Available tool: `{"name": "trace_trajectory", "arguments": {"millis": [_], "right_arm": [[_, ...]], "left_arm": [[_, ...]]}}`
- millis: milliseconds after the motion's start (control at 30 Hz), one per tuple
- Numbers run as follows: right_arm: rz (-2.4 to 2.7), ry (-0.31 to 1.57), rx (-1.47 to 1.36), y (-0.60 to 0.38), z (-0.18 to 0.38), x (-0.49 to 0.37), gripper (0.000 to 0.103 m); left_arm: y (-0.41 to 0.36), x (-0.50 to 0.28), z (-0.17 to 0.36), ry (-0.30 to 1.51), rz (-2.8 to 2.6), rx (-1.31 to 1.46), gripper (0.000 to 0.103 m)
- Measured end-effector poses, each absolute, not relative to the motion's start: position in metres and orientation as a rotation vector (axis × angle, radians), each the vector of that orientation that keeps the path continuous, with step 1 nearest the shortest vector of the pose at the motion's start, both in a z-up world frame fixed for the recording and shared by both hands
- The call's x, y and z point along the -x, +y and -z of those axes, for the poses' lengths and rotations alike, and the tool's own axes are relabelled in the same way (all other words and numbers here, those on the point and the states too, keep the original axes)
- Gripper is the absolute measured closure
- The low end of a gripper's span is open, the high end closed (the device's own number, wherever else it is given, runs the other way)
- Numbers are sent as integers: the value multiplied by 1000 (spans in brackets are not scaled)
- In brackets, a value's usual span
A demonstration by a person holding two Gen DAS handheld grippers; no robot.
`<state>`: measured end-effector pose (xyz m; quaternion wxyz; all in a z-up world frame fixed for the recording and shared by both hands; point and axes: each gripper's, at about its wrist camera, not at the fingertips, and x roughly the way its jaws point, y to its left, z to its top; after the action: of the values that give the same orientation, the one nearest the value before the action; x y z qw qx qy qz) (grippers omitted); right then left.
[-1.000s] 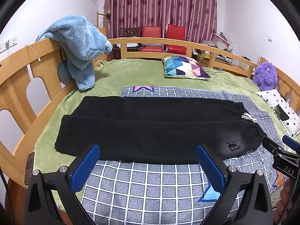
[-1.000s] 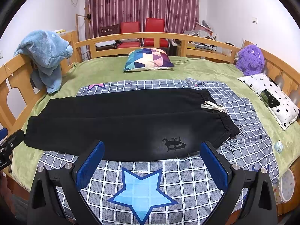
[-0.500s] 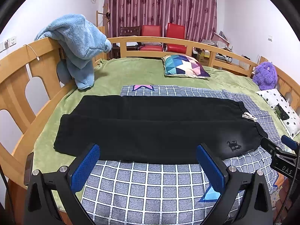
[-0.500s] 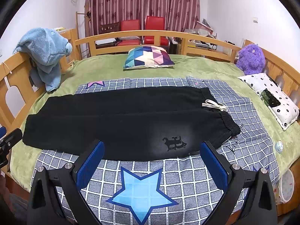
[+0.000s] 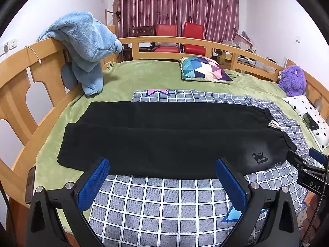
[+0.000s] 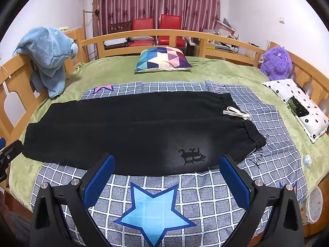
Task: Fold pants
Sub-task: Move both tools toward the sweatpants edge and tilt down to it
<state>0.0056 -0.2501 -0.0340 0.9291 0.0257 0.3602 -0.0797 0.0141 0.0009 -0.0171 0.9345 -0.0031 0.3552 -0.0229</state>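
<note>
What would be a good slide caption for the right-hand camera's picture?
Open right claw hovers over black pants laid flat on a checked blanket, ready for folding.

Both grippers — left gripper [image 5: 162,178] and right gripper [image 6: 167,176] — share black frames, silver screws, and blue ribbed fingers [image 5: 93,183].

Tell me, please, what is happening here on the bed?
A person holds a hand-held gripper in each hand and is about to fold the black pants, which lie spread flat, both legs side by side, across a checked blanket on the bed. The waistband with its white drawstring points right. The left hand-held gripper and the right hand-held gripper both hover open at the near edge of the pants, holding nothing. No fold has been made yet.
</note>
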Motion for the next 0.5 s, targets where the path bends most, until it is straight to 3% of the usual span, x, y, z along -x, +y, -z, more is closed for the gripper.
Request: {"name": "trace_trajectory", "arguments": {"millis": [500], "right_arm": [[147,791,-62,-257,66,-30,3]], "left_arm": [[12,-41,43,792,57,15,0]]}}
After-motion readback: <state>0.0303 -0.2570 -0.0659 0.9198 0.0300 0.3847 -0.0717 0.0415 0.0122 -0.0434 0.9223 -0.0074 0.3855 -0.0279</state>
